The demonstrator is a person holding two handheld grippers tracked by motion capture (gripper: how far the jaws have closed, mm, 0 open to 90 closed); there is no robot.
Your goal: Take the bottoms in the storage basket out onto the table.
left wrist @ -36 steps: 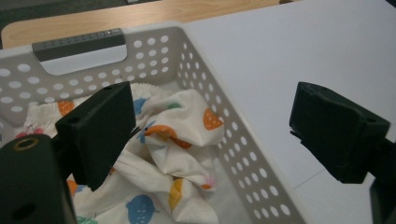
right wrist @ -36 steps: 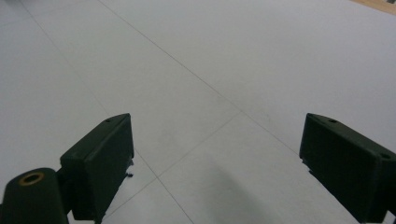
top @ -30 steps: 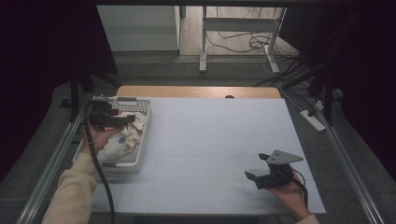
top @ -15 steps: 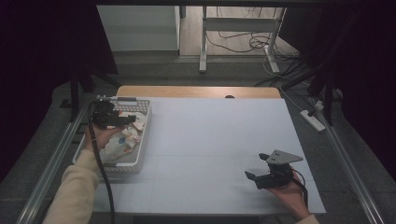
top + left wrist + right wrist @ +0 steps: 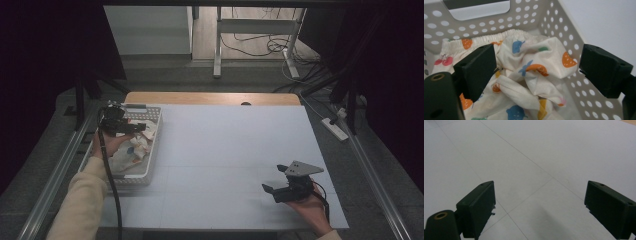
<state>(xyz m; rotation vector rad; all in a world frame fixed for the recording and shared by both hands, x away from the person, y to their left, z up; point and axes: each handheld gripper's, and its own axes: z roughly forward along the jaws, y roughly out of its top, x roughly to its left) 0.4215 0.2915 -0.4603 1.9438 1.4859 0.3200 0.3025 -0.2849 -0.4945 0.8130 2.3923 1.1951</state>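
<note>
A white perforated basket (image 5: 153, 145) sits at the table's left edge and holds a crumpled white cloth (image 5: 131, 150) printed with orange, blue and red fruit shapes (image 5: 531, 67). My left gripper (image 5: 141, 127) hovers over the basket's far half, open, its jaws spread either side of the cloth's raised folds (image 5: 537, 70) with nothing between them. The basket wall (image 5: 564, 27) rises behind and to the right of the cloth. My right gripper (image 5: 274, 180) rests low near the table's front right, open over bare tabletop (image 5: 539, 200).
The table top (image 5: 230, 150) is a pale sheet with faint grid lines. A wooden strip (image 5: 210, 98) runs along its far edge. Metal rails (image 5: 55, 170) flank both sides. Cables and a power strip (image 5: 336, 128) lie on the floor beyond.
My left gripper has shifted slightly towards the basket's far end above the cloth. The right gripper has stayed where it was.
</note>
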